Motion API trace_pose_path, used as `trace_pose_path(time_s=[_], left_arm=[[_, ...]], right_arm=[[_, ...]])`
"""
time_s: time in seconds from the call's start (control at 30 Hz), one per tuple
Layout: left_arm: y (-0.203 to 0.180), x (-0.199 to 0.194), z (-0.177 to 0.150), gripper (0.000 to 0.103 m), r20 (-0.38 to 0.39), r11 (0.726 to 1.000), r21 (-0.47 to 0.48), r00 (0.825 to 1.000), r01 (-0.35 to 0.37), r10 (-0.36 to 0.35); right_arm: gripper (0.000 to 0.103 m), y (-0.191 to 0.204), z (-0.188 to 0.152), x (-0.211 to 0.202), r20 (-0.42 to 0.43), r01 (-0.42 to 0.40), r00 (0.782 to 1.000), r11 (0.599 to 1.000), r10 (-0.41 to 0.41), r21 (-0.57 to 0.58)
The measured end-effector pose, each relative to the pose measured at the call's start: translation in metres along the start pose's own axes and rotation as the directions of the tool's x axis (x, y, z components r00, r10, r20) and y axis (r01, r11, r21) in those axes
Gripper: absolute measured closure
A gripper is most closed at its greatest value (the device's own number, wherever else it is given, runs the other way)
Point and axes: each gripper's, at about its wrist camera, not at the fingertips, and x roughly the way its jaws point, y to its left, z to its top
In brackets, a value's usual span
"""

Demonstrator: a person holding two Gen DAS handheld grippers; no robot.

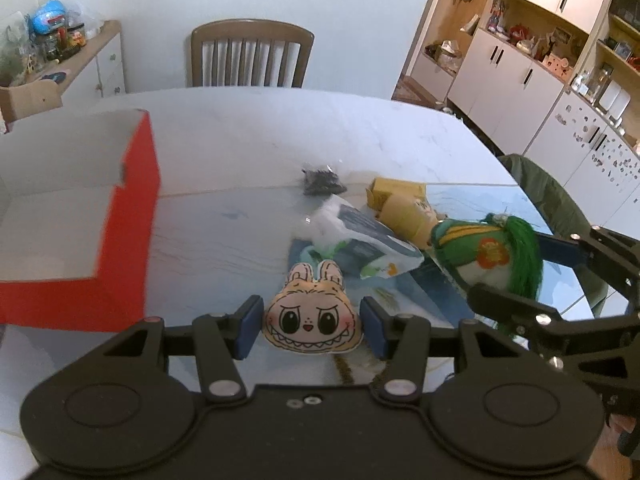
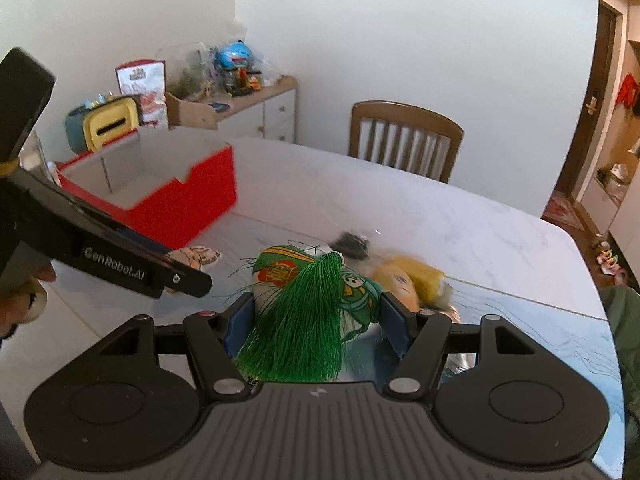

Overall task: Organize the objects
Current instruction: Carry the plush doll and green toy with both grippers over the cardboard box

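Blue-padded jaws of the left gripper (image 1: 312, 326) sit on either side of a small cream plush face (image 1: 313, 322) with rabbit ears, big dark eyes and a toothy grin. The pads touch or nearly touch its cheeks; whether they squeeze it cannot be told from this view. The plush lies near the front of a white marble-look table (image 1: 248, 136).

Jaws of the right gripper (image 2: 318, 322) are closed on a green fabric ornament (image 2: 356, 292) with an orange emblem, a printed beetle and a long green tassel (image 2: 298, 332) that hangs down over the gripper's body. From the left wrist view this ornament appears just right of the plush, with the right gripper's black arms around it.

Just behind the plush lies a crinkled plastic packet (image 1: 360, 240) with blue and white printing, resting on a flat blue item. Touching the packet's right side is a tan cylindrical figure with a yellow box-shaped end (image 1: 400, 204), lying on its side. Farther back sits a small dark bundle in clear wrap (image 1: 322, 180).

To the left stands an open red box (image 1: 136, 216) with a pale interior, well apart from the pile; its inside looks bare where visible.

Beyond the table are a wooden slat-back chair (image 1: 250, 54), a white sideboard (image 1: 106, 66) crowded with toys, and white cupboards (image 1: 516, 80) along the right.
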Motion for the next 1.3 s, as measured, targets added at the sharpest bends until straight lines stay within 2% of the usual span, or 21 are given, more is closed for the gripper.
trace_pose_path(time_s=[0.23,0.7,0.93,1.3], left_arm=[[0.049,-0.029,0.011,0.051,0.01,0.999,-0.035,1.0,0.002,-0.001],[0.158,-0.062,0.039,0.051,0.051,0.993,-0.103,0.997,-0.052,0.058],[0.208,-0.062,0.057,0.051,0.062,0.986,-0.124,0.991,-0.111,0.12],[0.27,-0.02,0.062,0.051,-0.003,0.965,-0.12,0.972,-0.234,0.235]], right_arm=[[0.036,0.047,0.041,0.015,0.017,-0.061,0.998,0.998,0.061,-0.007],[0.036,0.141,0.12,0.074,0.038,-0.127,0.991,0.989,0.13,-0.078],[0.036,0.172,0.148,0.121,0.025,-0.137,0.99,0.987,0.139,-0.086],[0.036,0.201,0.155,0.199,-0.052,-0.137,0.99,0.988,0.133,-0.077]])
